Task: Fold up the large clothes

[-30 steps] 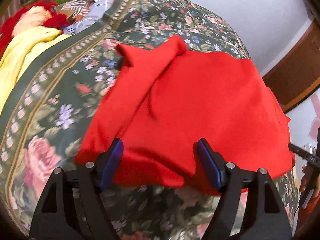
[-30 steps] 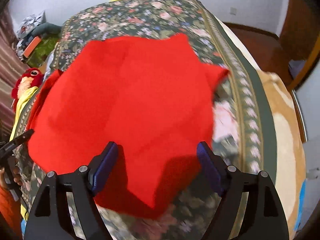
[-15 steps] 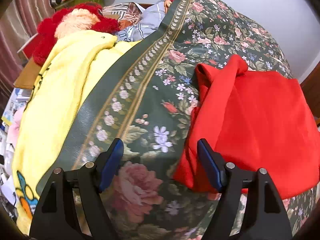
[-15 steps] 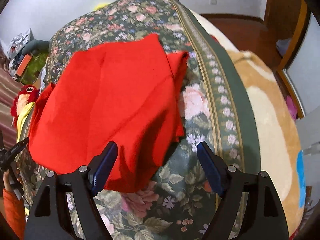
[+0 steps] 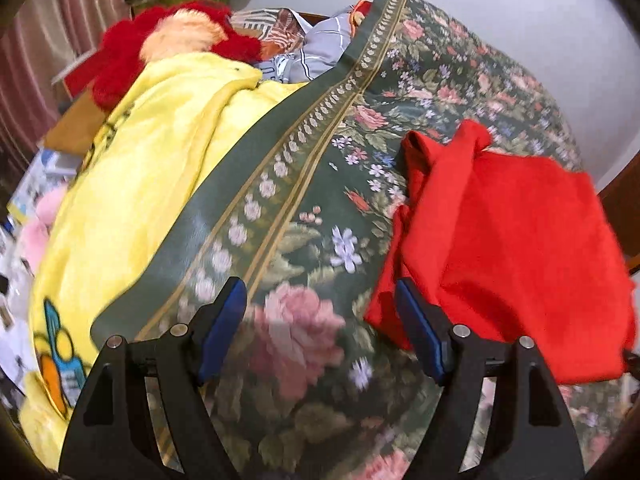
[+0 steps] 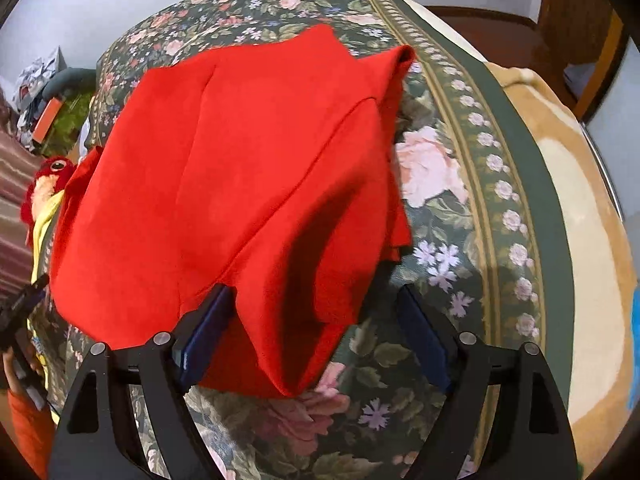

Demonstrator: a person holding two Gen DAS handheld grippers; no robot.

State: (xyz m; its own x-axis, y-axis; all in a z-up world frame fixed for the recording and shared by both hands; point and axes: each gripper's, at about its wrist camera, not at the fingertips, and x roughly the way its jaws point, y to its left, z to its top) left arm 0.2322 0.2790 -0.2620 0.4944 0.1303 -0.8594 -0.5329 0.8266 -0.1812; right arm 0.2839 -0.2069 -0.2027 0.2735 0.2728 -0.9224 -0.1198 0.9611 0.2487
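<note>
A large red garment [image 5: 512, 240] lies folded on the floral bedspread [image 5: 320, 184]; it also shows in the right wrist view [image 6: 240, 168]. My left gripper [image 5: 320, 332] is open and empty, over the bedspread just left of the garment's near left corner. My right gripper [image 6: 316, 332] is open, with the garment's near right corner lying between the fingers; the left finger [image 6: 200, 340] sits partly under the cloth edge. The left gripper shows at the far left of the right wrist view [image 6: 20, 312].
A yellow blanket [image 5: 152, 184] and a red plush toy [image 5: 168, 44] lie left of the bedspread's green border. A tan blanket [image 6: 580, 220] covers the bed's right side. Clutter sits by the curtain at left. A wooden door is at right.
My left gripper swung left off the red garment to the bedspread beside it. My right gripper shifted right then moved in, so the garment's corner now lies between its fingers.
</note>
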